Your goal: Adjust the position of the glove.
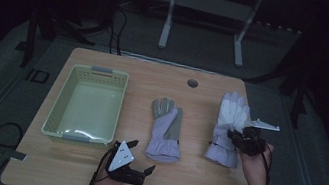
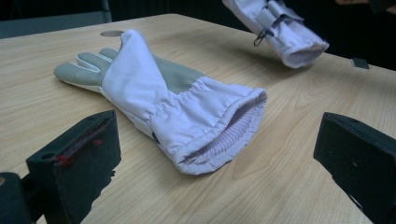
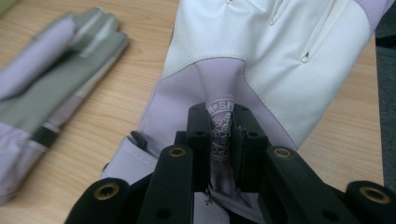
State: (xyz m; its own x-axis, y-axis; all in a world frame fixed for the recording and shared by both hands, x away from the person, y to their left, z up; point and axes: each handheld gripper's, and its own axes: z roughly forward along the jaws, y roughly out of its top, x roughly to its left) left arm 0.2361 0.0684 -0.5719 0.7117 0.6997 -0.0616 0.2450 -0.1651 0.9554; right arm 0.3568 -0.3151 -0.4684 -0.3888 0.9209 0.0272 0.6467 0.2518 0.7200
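High view: the right gripper (image 1: 235, 136) grips the pale lilac-and-white fabric glove (image 1: 228, 128) at the right of the wooden worktop (image 1: 188, 177); the left gripper (image 1: 139, 156) hovers open beside a pale green plastic basket (image 1: 87, 102).

Left gripper view: jaws wide apart, empty, facing the grey-palmed lilac glove (image 2: 163, 100).

Right gripper view: jaws pinch a printed fold of glove fabric.

Ahead of you lies a light wooden table (image 1: 188, 177) with a small round grey cable hole (image 1: 192, 83) near its far edge. On its left part you have a pale green, perforated plastic basket (image 1: 60, 105) with grey handles at the near and far ends; nothing lies inside it. Beyond the table, on the dark grey floor (image 1: 199, 53), you see the white metal legs of another table (image 1: 166, 27). Black cables (image 1: 117, 29) trail across the floor at the far left.
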